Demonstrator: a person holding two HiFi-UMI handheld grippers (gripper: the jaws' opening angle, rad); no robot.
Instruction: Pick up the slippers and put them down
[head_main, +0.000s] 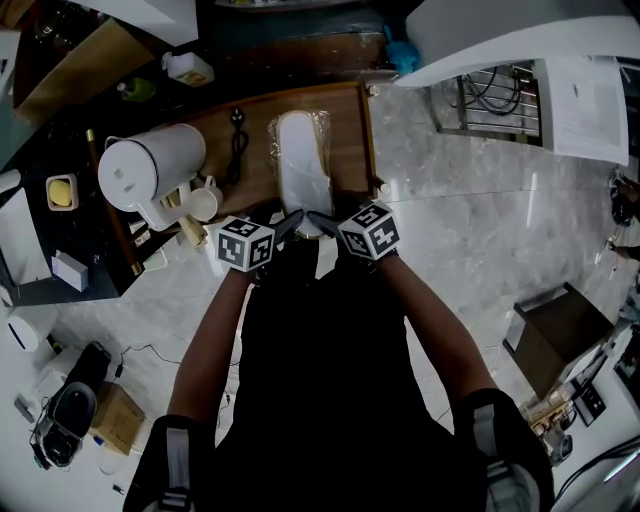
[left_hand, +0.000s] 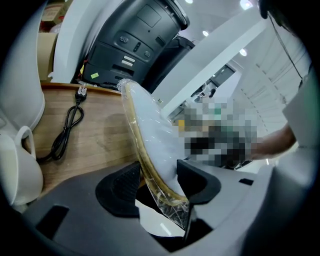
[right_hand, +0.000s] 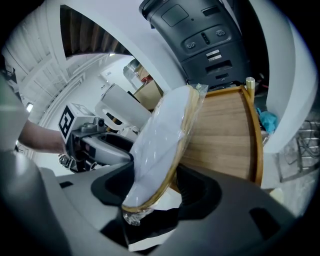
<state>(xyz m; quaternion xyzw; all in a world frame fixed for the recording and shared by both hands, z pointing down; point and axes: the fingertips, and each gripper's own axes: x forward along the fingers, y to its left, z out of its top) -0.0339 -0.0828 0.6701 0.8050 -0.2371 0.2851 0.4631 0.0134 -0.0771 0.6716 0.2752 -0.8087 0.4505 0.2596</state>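
Wood surface (head_main: 345, 150): a brown board with a raised rim, straight ahead and below me; a pale glossy floor (head_main: 470, 230) lies to its right.
Slippers (head_main: 303, 165): a white pair with tan soles, sealed in clear plastic wrap. They run lengthwise over the middle of the surface, near end toward me. I cannot tell whether the far end rests on the wood.
Left tongs (left_hand: 159, 182): clamped on the near end of the slippers. In my left gripper view one pad presses the tan sole edge and the other the white upper.
Right tongs (right_hand: 156, 187): clamped on that same near end from the other side, with the crinkled tail of the wrap hanging between the pads.
Pose: both tongs slant downward side by side, and the slippers' end sits between their marker cubes.
Cord (head_main: 237, 145): black, with a plug, lying on the wood just left of the slippers and not touching them.
Jug (head_main: 150, 170): white and lidded, at the surface's left edge.
Mug (head_main: 204, 203): white, beside the jug, near my left tongs.
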